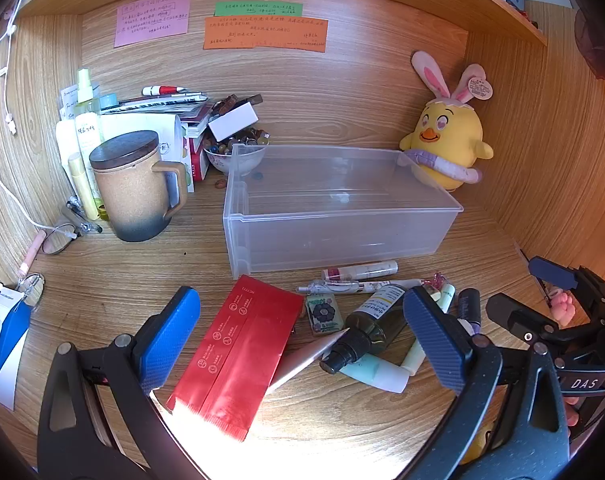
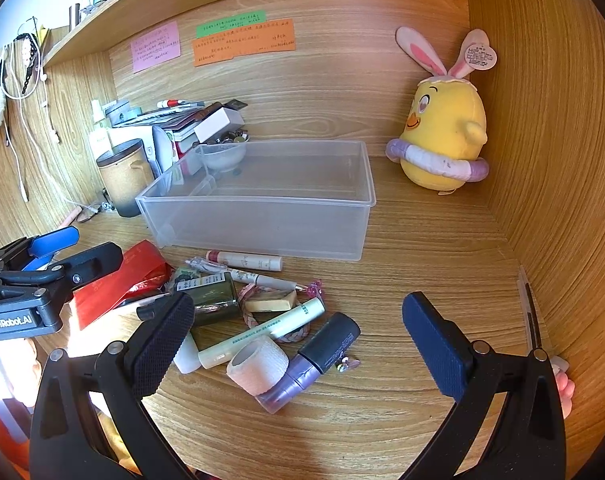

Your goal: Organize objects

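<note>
Left to right: mug (image 1: 136,186) with lid at left, stack behind it partly hidden. Clear plastic bin (image 1: 334,204) sits mid bench (image 1: 142,280), nothing readable inside. Left gripper (image 1: 302,340) fingers wide apart, hovering over red packet (image 1: 238,348), whose near end is washed out by glare. Clutter pile just in front of the bin: dark green bottle (image 2: 216,294) half hidden behind a finger, pale green tube (image 2: 262,332), white tape roll (image 2: 258,364), purple bottle (image 2: 314,356). Right gripper (image 2: 298,344) fingers apart, holding nothing. Yellow chick plush (image 2: 442,136) stands at far right.
</note>
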Tool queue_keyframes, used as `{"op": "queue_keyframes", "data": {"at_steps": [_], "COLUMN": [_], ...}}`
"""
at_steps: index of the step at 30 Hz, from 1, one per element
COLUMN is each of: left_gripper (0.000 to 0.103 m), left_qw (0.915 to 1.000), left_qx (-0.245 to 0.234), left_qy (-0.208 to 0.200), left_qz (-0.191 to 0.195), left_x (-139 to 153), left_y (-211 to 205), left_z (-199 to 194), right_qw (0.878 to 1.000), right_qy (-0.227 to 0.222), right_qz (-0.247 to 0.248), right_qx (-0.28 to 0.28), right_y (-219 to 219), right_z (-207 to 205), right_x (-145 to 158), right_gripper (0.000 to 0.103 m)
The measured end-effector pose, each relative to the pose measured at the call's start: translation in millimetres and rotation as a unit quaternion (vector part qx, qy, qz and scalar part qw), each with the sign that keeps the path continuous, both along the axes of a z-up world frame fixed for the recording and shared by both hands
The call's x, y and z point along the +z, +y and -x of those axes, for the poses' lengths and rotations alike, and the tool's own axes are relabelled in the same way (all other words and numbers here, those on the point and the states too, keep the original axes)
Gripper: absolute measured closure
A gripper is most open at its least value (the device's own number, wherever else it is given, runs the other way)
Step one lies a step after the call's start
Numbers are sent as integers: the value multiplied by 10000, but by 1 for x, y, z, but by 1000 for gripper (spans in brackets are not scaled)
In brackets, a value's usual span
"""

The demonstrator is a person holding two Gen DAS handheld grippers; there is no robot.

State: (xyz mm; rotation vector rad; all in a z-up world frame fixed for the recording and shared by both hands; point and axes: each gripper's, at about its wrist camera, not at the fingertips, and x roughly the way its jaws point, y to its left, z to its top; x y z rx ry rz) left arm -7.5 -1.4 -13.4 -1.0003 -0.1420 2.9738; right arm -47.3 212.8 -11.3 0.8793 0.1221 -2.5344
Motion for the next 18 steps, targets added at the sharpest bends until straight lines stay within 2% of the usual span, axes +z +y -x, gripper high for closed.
{"op": "queue_keyframes", "data": {"at_steps": [18], "left_gripper": [0], "left_qw": [9999], "left_qx": [-61], "left_qy": [74], "left_qz": [-37], "left_x": [3], "left_y": [1], "left_z": [-4], "right_qw": [10000], "right_qy": [-4], "right_qz": [19], "right_qx": [-6], "right_y": [0], "right_z": [-1], "right_x": [0], "right_gripper": [0]}}
